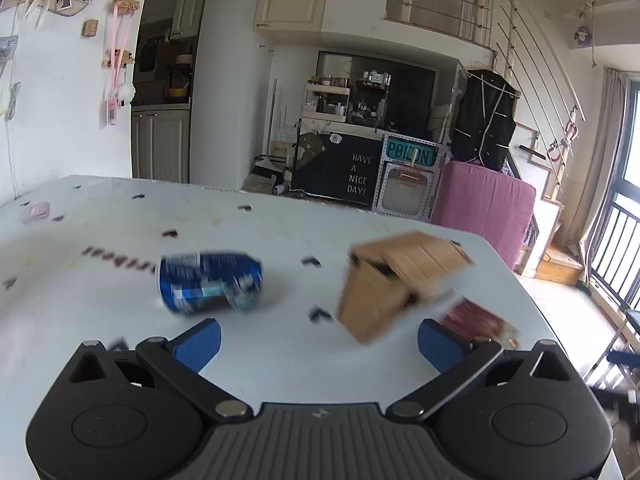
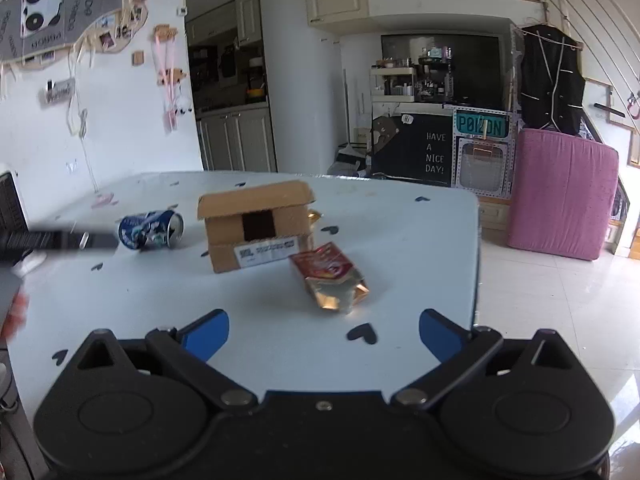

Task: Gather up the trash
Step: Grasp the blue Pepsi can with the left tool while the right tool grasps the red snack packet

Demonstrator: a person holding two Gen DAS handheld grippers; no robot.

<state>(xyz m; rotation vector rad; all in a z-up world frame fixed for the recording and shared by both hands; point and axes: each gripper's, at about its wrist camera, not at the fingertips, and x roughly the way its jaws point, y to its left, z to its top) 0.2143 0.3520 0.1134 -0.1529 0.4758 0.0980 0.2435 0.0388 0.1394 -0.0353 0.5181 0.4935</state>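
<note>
I am holding both grippers over a pale table [image 2: 400,248] dotted with small dark heart stickers [image 2: 362,334]. Past its far edge the room is showing: a white wall with pinned photos at 10 o'clock, cream cabinets, a black board [image 2: 416,148] reading "HAVE A NICE DAY!" at 1 o'clock, and a pink covered block [image 2: 564,192] at 2 o'clock on a glossy tiled floor.

My left gripper [image 1: 319,338] is hanging spread wide with nothing between its blue fingers [image 1: 200,342]. The crushed blue can [image 1: 210,282] is lying on its side at 11 o'clock just beyond the left finger, and the cardboard box [image 1: 392,280] is sitting at 1 o'clock, blurred. A red snack packet [image 1: 476,322] is lying behind my right finger, partly hidden by it.

My right gripper [image 2: 324,334] is also gaping and empty. From here the packet [image 2: 330,276] is lying at 12 o'clock, near, with the box [image 2: 256,224] just behind it and the can [image 2: 152,230] at 10 o'clock. A dark blurred bar [image 2: 60,240] is reaching in from 9 o'clock up to the can.
</note>
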